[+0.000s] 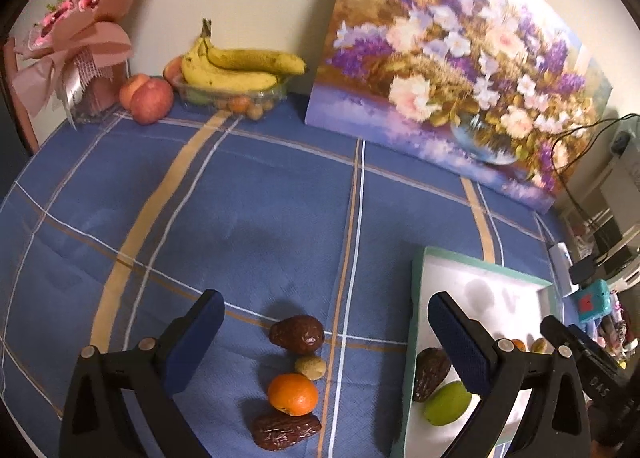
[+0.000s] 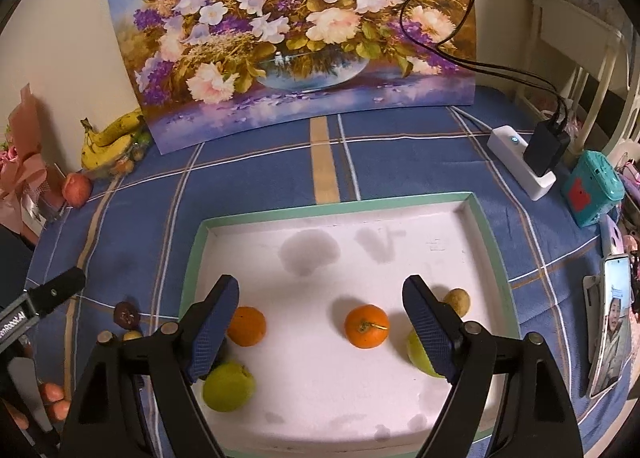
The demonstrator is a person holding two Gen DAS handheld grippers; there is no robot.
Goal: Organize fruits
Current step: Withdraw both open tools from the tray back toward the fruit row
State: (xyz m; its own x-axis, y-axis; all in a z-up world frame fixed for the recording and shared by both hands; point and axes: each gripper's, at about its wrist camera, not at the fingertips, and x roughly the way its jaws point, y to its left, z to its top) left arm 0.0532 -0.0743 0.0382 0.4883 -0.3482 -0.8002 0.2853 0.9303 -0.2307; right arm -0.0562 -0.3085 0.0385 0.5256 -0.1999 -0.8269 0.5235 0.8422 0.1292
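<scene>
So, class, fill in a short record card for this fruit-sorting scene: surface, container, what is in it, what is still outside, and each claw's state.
surface: blue plaid tablecloth
container: shallow white tray with green rim
in tray: two small oranges, two green round fruits, one small tan fruit, one dark date
outside tray: two dark brown dates, one small orange, one small tan round fruit
left claw: open, empty
right claw: open, empty, over the tray

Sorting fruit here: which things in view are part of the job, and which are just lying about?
Job:
tray
oranges in it
green fruits in it
loose orange
dates on the cloth
small tan fruit

Lying about:
painting
bouquet
charger
phone
</scene>
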